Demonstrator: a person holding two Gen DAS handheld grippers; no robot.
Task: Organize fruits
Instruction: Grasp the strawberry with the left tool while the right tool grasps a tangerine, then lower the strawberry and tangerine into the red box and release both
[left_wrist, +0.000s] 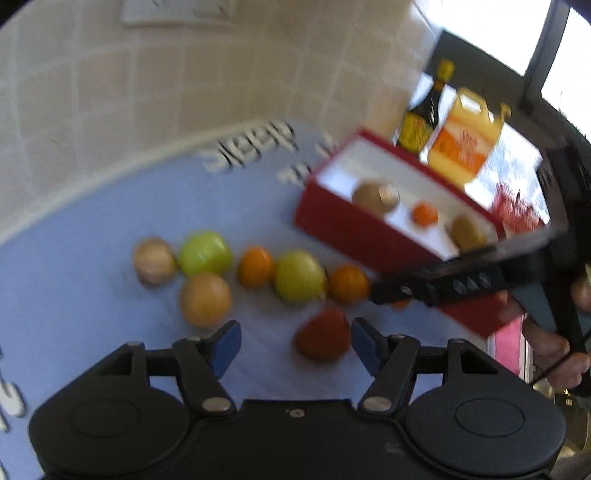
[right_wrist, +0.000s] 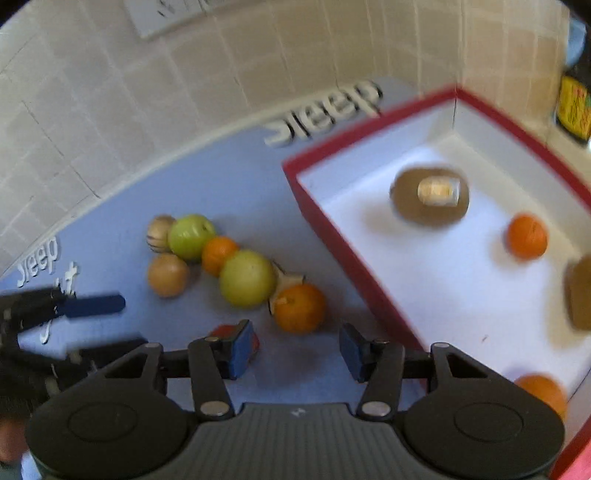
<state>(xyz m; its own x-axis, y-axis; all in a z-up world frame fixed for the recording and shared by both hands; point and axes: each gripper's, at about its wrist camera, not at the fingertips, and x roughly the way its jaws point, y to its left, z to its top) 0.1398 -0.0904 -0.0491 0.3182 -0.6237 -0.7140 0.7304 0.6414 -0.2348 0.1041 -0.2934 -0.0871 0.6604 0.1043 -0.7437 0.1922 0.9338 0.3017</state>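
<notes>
Loose fruit lies on a blue mat (left_wrist: 92, 221): two green apples (left_wrist: 205, 253) (left_wrist: 300, 275), two oranges (left_wrist: 255, 266) (left_wrist: 348, 283), two brownish fruits (left_wrist: 205, 299) (left_wrist: 153, 260) and a red fruit (left_wrist: 323, 338). My left gripper (left_wrist: 295, 345) is open, with the red fruit between its blue pads, untouched. A red box (right_wrist: 354, 266) with a white inside holds brown fruits (right_wrist: 430, 197) and oranges (right_wrist: 526, 236). My right gripper (right_wrist: 297, 349) is open and empty, just below an orange (right_wrist: 300, 308) beside the box. The red fruit (right_wrist: 225, 330) is partly hidden behind its left finger.
A tiled wall (left_wrist: 184, 74) runs behind the mat. A dark sauce bottle (left_wrist: 421, 114) and a yellow juice jug (left_wrist: 465, 140) stand behind the box, below a window. The right gripper's fingers (left_wrist: 443, 284) reach across the box's front edge in the left wrist view.
</notes>
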